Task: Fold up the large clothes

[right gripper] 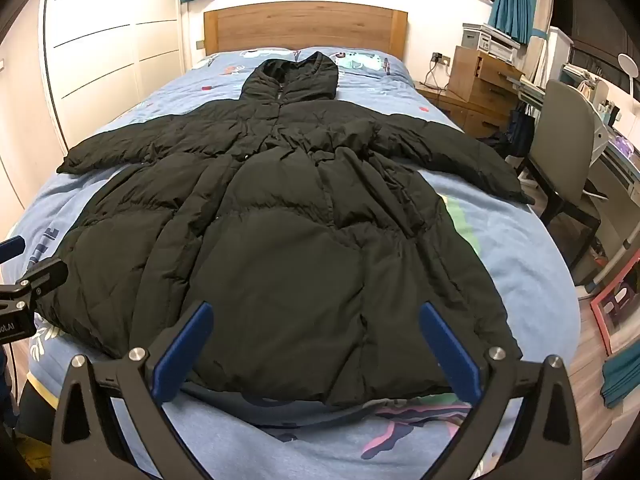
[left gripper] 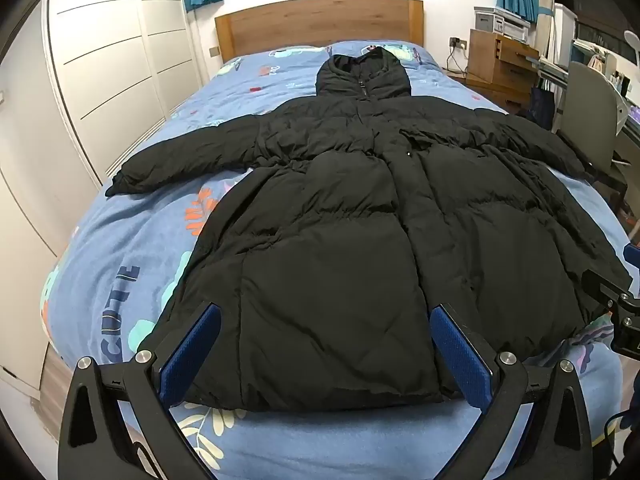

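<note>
A large black hooded puffer coat (left gripper: 340,216) lies flat and face up on the bed, hood toward the headboard, both sleeves spread out sideways. It also shows in the right wrist view (right gripper: 288,220). My left gripper (left gripper: 326,320) is open and empty above the coat's left hem area. My right gripper (right gripper: 316,316) is open and empty above the right hem area. Its tip shows at the right edge of the left wrist view (left gripper: 616,300); the left gripper's tip shows at the left edge of the right wrist view (right gripper: 32,280).
The bed has a blue patterned cover (left gripper: 120,248) and a wooden headboard (left gripper: 320,24). White wardrobe doors (left gripper: 108,60) stand along the left. A wooden bedside cabinet (right gripper: 476,80), a grey chair (right gripper: 568,140) and a desk stand on the right.
</note>
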A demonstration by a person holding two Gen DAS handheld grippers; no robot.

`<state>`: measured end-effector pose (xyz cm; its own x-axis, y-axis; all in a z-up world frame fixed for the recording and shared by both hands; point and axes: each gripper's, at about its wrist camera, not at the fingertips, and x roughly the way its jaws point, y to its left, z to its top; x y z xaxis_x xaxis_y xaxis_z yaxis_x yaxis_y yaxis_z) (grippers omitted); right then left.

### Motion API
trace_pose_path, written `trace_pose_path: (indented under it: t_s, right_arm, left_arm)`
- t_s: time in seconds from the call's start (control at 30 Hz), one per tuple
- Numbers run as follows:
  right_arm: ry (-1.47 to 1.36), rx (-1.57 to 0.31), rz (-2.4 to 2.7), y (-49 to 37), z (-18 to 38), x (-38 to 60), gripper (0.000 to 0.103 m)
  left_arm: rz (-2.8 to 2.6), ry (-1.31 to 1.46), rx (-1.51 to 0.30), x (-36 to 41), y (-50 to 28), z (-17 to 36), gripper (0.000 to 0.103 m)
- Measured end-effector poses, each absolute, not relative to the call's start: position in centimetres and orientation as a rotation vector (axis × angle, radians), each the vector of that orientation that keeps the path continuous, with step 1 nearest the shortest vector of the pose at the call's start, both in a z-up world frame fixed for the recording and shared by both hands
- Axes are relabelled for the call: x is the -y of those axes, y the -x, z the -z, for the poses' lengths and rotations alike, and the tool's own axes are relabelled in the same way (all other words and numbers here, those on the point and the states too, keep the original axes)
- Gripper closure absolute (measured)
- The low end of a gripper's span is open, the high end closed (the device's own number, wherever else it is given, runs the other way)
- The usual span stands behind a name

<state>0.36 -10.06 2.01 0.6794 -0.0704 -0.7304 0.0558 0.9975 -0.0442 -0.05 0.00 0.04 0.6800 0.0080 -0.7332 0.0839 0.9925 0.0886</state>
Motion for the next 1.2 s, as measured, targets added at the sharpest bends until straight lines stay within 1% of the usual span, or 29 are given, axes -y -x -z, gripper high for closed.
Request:
trace_pose_path:
  t_s: [0.23,0.3,0.93,1.2]
  right_arm:
    - [0.021,-0.819,0.068,-0.4,-1.9,10.0,0.000]
    - [0.019,-0.818,0.066,-0.3,-2.0,10.3,0.000]
    - [0.019,-0.822,0.069,-0.8,-2.0,10.0,0.000]
    - [0.016,-0.823,0.071,-0.6,-2.2,10.1,0.000]
  left_arm:
    - [0.033,-0.112,-0.813,0.1,0.7,-0.2,0.001]
    - [0.051,-0.105,-0.841,0.3,0.0,0.6,0.001]
    - [0.058,-0.137,-0.842,0.3,0.0,0.3,0.001]
    - [0.075,-0.140,-0.878,0.5,-0.4,0.6,0.001]
